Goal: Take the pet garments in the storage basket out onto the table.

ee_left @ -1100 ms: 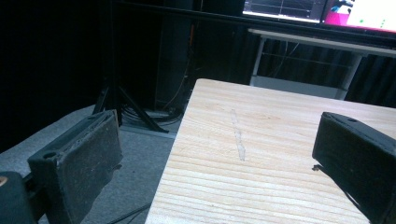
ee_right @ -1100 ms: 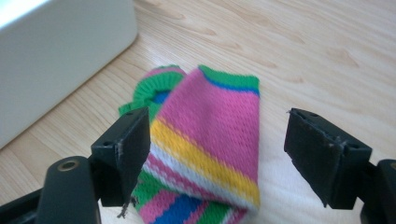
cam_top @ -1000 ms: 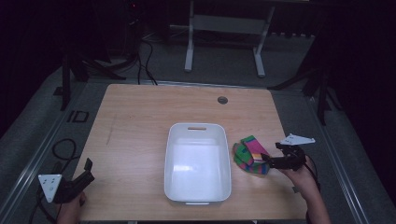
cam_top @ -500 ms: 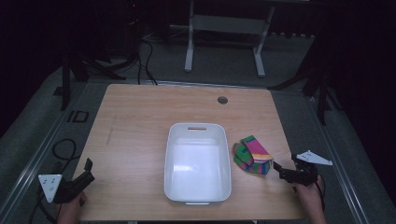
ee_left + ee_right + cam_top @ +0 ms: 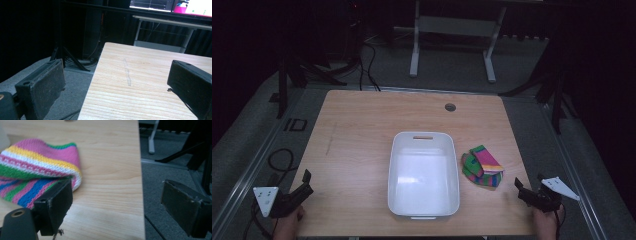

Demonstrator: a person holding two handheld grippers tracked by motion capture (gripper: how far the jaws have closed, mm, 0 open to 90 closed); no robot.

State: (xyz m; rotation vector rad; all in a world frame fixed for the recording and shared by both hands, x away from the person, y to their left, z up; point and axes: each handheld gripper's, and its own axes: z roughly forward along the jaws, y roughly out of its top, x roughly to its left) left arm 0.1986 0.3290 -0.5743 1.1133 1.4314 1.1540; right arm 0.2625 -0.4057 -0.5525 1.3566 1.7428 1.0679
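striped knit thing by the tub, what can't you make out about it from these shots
- Striped knit piece: high view too small to tell what garment it is.
- In the right gripper view its left and lower parts are cut off by the frame edge and hidden behind the near jaw.
- Its underside is hidden where it lies folded on the table.

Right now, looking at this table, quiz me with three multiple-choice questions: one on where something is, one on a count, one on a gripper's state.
1. Where does the striped knitted cloth lie?
A. inside the tub
B. on the table, to the right of the white tub
C. on the floor

2. How many tubs stand on the table?
A. one
B. two
C. three

3. How are the jaws of the right gripper?
A. shut on the cloth
B. shut on nothing
C. open, holding nothing

Answers: 1 B, the high view shows it beside the tub's right wall. 2 A, a single tub stands there. 3 C, the right gripper view shows a wide gap.
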